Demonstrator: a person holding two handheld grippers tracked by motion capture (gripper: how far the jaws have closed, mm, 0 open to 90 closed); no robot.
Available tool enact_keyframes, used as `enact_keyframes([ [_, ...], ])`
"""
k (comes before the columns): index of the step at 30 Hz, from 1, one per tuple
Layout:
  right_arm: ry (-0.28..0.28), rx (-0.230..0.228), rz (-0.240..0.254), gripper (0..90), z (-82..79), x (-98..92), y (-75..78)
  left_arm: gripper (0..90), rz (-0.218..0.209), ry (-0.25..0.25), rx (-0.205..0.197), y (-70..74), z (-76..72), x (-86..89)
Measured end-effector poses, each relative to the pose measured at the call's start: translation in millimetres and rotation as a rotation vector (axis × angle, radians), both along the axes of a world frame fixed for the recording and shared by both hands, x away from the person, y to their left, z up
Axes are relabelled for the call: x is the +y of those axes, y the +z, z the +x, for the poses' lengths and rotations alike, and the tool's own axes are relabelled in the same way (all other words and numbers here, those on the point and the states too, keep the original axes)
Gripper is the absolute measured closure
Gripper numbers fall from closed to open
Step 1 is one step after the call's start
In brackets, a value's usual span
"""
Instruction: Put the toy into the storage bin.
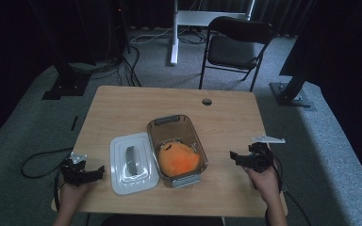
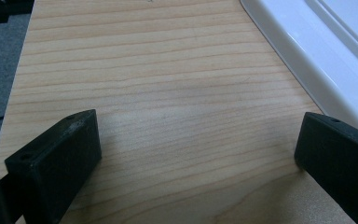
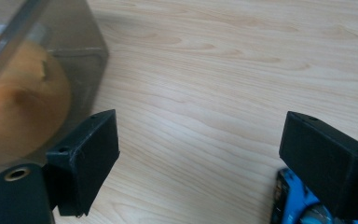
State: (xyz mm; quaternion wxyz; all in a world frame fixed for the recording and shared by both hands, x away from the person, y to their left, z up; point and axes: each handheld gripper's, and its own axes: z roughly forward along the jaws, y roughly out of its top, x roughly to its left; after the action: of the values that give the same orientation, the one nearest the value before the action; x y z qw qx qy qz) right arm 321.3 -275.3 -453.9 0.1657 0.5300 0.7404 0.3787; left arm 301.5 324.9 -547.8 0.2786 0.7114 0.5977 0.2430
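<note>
A clear grey plastic container [image 1: 176, 143] stands in the middle of the wooden table [image 1: 122, 106], with an orange soft object [image 1: 178, 158] inside. Its white lid [image 1: 133, 163] with a grey handle lies flat just left of it. My left gripper [image 1: 87, 174] rests open near the front left corner, left of the lid; the lid's white rim [image 2: 307, 51] runs along the right of the left gripper view. My right gripper [image 1: 238, 157] is open to the right of the container, whose wall [image 3: 42, 60] and orange contents [image 3: 23, 107] sit beside its left jaw.
A black folding chair [image 1: 235, 44] and a white desk leg [image 1: 174, 33] stand beyond the table's far edge. A round cable hole [image 1: 207, 101] is near the far edge. Cables trail on the grey carpet at left. A blue object [image 3: 293, 205] shows under the right jaw.
</note>
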Motion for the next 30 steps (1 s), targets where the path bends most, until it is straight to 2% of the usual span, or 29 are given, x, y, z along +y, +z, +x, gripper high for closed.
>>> enact_keyframes([
  [15, -0.100, 0.024, -0.030, 11.1, -9.9, -32.3, -23.7, 0.7, 0.000, 0.000, 0.000, 0.0, 0.0, 0.0],
  [30, -0.170, 0.084, -0.059, 11.1, -15.4, -53.7, -48.7, 0.7, 0.000, 0.000, 0.000, 0.0, 0.0, 0.0],
])
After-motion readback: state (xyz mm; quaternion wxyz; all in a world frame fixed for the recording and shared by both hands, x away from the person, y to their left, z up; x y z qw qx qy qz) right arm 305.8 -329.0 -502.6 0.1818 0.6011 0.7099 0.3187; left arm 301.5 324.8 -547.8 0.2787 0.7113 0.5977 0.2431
